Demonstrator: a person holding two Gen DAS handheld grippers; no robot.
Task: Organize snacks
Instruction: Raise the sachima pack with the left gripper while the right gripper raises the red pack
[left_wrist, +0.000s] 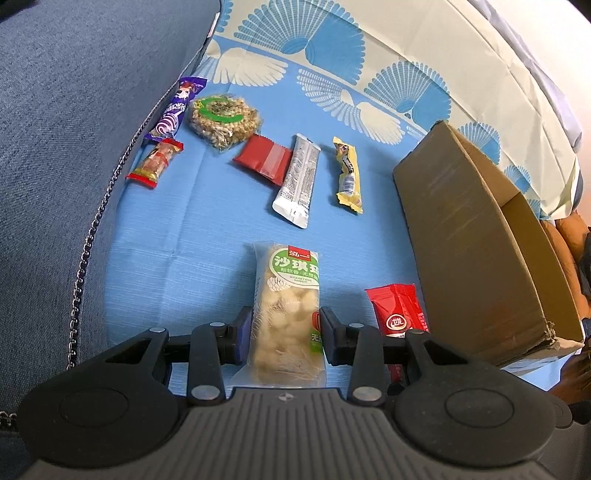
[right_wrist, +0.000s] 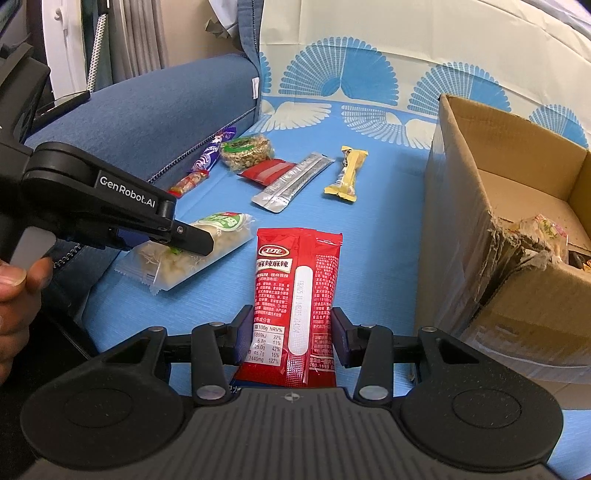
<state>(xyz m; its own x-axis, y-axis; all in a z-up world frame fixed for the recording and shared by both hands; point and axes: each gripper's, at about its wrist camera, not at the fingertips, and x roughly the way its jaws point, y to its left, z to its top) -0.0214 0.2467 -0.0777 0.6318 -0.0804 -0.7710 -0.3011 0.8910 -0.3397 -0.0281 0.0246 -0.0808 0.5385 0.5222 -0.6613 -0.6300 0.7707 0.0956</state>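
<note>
My left gripper (left_wrist: 284, 328) is shut on a clear pack of puffed rice cake with a green label (left_wrist: 286, 306); it also shows in the right wrist view (right_wrist: 192, 254). My right gripper (right_wrist: 290, 332) stands around a red spicy snack pack (right_wrist: 295, 295), pads close to its sides; the pack also shows in the left wrist view (left_wrist: 399, 310). A cardboard box (right_wrist: 480, 236) stands open at the right, with a wrapped snack (right_wrist: 546, 232) inside.
On the blue sheet lie a purple pack (left_wrist: 177, 110), a round nut cake (left_wrist: 225, 120), a small red-yellow pack (left_wrist: 155, 162), a red pack (left_wrist: 264, 158), a silver stick (left_wrist: 297, 181) and a yellow bar (left_wrist: 347, 173). A blue cushion (left_wrist: 74, 147) rises at the left.
</note>
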